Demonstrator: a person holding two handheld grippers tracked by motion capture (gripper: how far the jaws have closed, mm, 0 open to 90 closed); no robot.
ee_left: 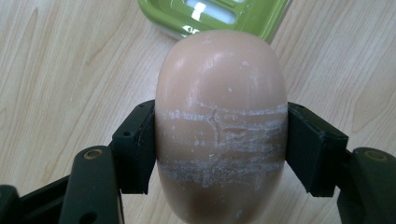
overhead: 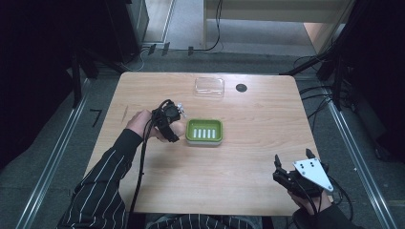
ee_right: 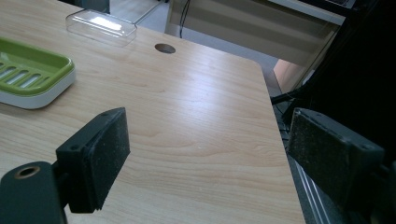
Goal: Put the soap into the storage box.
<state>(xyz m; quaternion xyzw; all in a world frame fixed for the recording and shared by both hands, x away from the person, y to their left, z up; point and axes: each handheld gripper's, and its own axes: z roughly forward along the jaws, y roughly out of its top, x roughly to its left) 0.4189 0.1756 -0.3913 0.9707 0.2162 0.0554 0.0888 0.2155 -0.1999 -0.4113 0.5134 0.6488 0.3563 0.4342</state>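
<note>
Bar of soap (ee_left: 220,126), pinkish oval, centre of the left gripper view, clamped across its waist by the left gripper (ee_left: 219,140); likely firm yet slippery, scuffed white there. Green soap dish (overhead: 204,131) mid-frame, just right of it. Right gripper (ee_right: 205,154) gapes empty, lower right of the high view; its view adds the clear lid (ee_right: 101,27), upper left.

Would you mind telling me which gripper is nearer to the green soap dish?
The left gripper is nearer: it sits just beside the green soap dish, holding a bar of soap. The right gripper rests open at the table's near right corner.
</note>
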